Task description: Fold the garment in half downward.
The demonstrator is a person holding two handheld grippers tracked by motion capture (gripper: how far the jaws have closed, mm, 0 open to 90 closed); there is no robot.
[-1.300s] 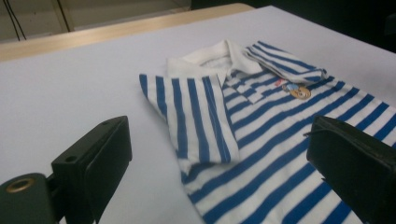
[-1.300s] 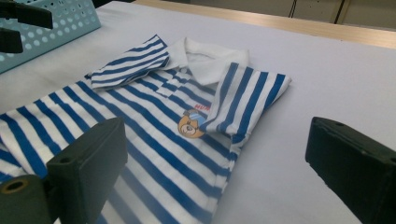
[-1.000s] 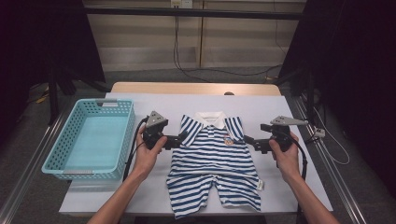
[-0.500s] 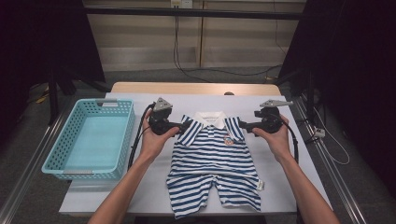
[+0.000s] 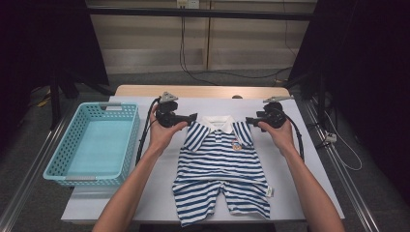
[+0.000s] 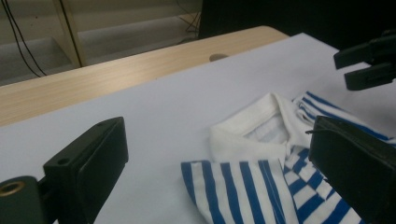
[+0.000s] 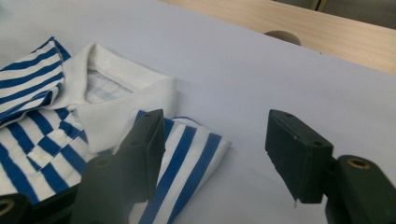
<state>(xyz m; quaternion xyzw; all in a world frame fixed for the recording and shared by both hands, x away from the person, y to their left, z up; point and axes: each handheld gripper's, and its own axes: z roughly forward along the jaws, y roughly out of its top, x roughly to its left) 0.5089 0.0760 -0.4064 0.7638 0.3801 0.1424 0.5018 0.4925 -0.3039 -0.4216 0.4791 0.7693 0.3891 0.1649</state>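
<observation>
The left hand-held gripper (image 5: 193,116) was held level above the desk (image 5: 300,159), near the far edge, its tips at the garment's left shoulder. In the left gripper view its two black jaws stood wide apart with nothing between them; the white collar (image 6: 261,122) and one striped sleeve (image 6: 233,186) lay on the sheet beyond them, and no pad touched the cloth.

The right hand-held gripper (image 5: 249,120) was held at the opposite shoulder, pointing inward toward the left one. Its jaws had just been closing and stood partly apart. In the right gripper view one jaw hung over the folded striped sleeve (image 7: 196,154) and the other over bare desk; the sleeve edge lay below the gap, and the pads were not pressing on it.

The striped romper (image 5: 222,169), blue and white with a small badge on the chest, lay flat at the middle of the desk, collar toward the far edge and legs toward the near edge.

A turquoise basket (image 5: 92,145) stood at the left edge of the desk. The desk carried a white covering over a wooden top, exposed as a strip along the far edge. Behind it ran a pale wall with hanging cables; dark curtains closed both sides.
</observation>
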